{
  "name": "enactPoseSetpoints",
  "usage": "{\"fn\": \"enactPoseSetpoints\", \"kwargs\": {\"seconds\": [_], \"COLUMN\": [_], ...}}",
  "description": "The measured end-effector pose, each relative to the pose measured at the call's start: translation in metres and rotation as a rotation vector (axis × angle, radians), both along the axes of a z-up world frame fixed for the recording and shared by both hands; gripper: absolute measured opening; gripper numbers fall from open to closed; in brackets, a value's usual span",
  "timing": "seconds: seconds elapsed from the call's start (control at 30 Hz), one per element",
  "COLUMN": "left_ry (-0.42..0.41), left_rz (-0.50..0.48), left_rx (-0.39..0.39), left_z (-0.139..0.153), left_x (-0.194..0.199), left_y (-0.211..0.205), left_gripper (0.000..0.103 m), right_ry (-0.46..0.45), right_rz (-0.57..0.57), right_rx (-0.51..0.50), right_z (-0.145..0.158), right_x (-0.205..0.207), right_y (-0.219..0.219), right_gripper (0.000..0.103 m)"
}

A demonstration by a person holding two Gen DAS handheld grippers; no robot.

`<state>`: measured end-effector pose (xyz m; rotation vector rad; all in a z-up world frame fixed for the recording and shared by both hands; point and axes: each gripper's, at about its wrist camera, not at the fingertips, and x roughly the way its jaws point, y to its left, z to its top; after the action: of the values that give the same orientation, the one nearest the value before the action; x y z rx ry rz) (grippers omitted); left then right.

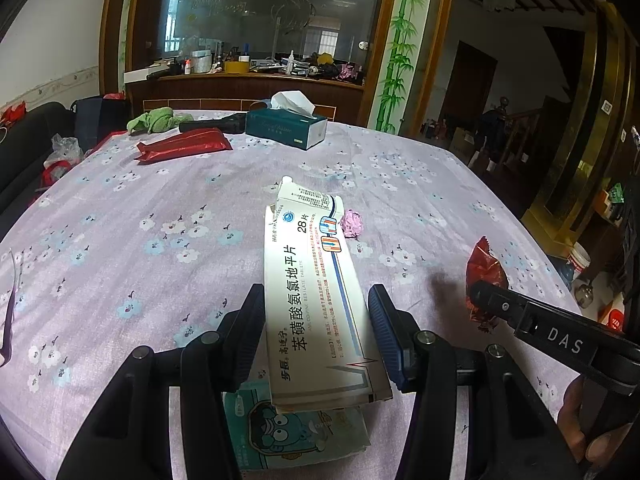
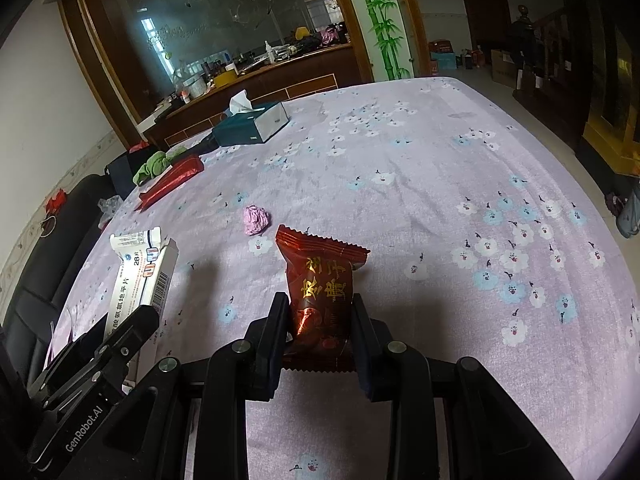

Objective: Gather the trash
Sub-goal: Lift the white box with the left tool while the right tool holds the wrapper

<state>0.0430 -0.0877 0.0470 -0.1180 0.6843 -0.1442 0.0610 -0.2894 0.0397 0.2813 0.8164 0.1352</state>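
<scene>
The left gripper (image 1: 316, 320) is clamped on a white medicine box (image 1: 316, 292), its two fingers pressing the long sides near the box's lower half. The box juts forward past the fingertips with its torn flap open at the far end, lifted above the flowered tablecloth (image 1: 160, 216). Under the near end of the box lies a flat packet with a blue cartoon face (image 1: 296, 436), resting on the cloth.

The right gripper (image 2: 320, 320) grips a dark red snack wrapper (image 2: 320, 284) between its fingers; the wrapper stands upright, its crimped top edge sticking out beyond the fingertips. From the right wrist camera the medicine box (image 2: 148, 272) sits to the left of the wrapper, held by the other tool.

A crumpled pink paper ball (image 2: 256, 219) lies on the cloth just beyond the box, between the box and the wrapper, touched by neither gripper. Farther beyond the box, near the table's far edge, sit a long red packet (image 1: 186, 144), a green cloth (image 1: 154, 119) and a teal tissue box (image 1: 286, 128).
</scene>
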Motion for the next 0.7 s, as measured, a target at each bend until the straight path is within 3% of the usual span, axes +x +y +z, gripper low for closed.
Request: {"fn": "enactPoseSetpoints", "kwargs": {"seconds": [0.7], "left_ry": [-0.010], "left_rz": [0.002], "left_rx": [-0.006], "left_z": [0.0031], "left_x": [-0.0021], "left_y": [0.0011], "left_gripper": [0.050], "right_ry": [0.001], "right_rz": [-0.015], "right_rx": [-0.003], "right_z": [0.0019], "right_x": [0.0002], "right_y": [-0.0024], "right_gripper": [0.031]}}
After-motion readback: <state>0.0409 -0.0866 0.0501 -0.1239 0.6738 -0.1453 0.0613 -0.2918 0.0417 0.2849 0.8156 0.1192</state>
